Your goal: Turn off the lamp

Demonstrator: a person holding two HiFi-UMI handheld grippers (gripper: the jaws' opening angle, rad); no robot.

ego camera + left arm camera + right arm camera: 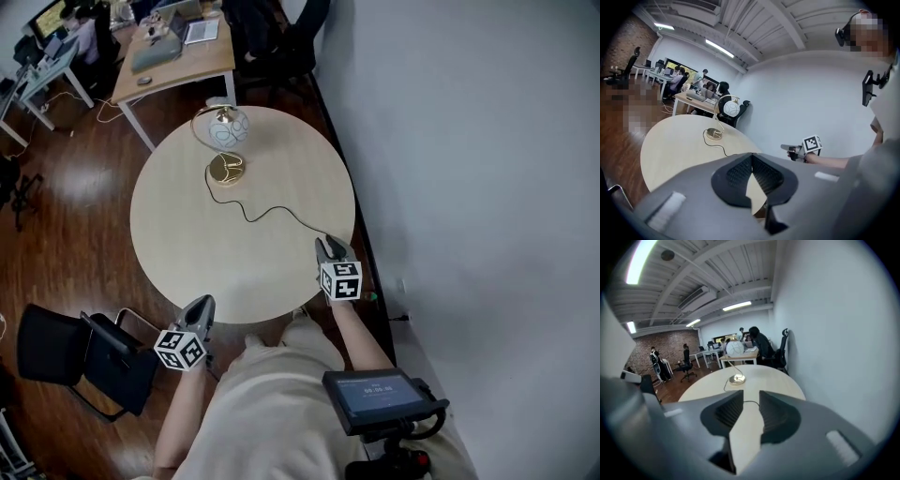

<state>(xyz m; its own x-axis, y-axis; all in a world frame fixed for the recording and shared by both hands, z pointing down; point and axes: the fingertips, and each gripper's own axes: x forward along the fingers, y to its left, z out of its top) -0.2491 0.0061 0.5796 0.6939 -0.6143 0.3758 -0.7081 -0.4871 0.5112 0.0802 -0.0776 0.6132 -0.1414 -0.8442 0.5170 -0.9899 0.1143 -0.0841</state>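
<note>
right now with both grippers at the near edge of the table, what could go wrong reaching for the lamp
1. The cord trails across the table from the lamp base to the edge beside the right gripper. A forward reach may snag it and drag the lamp.
2. The globe shade hangs on a thin curved stem over that small base at the far side, so a firm push could tip it.
3. No switch can be made out, so fumbling seems likely.
</note>
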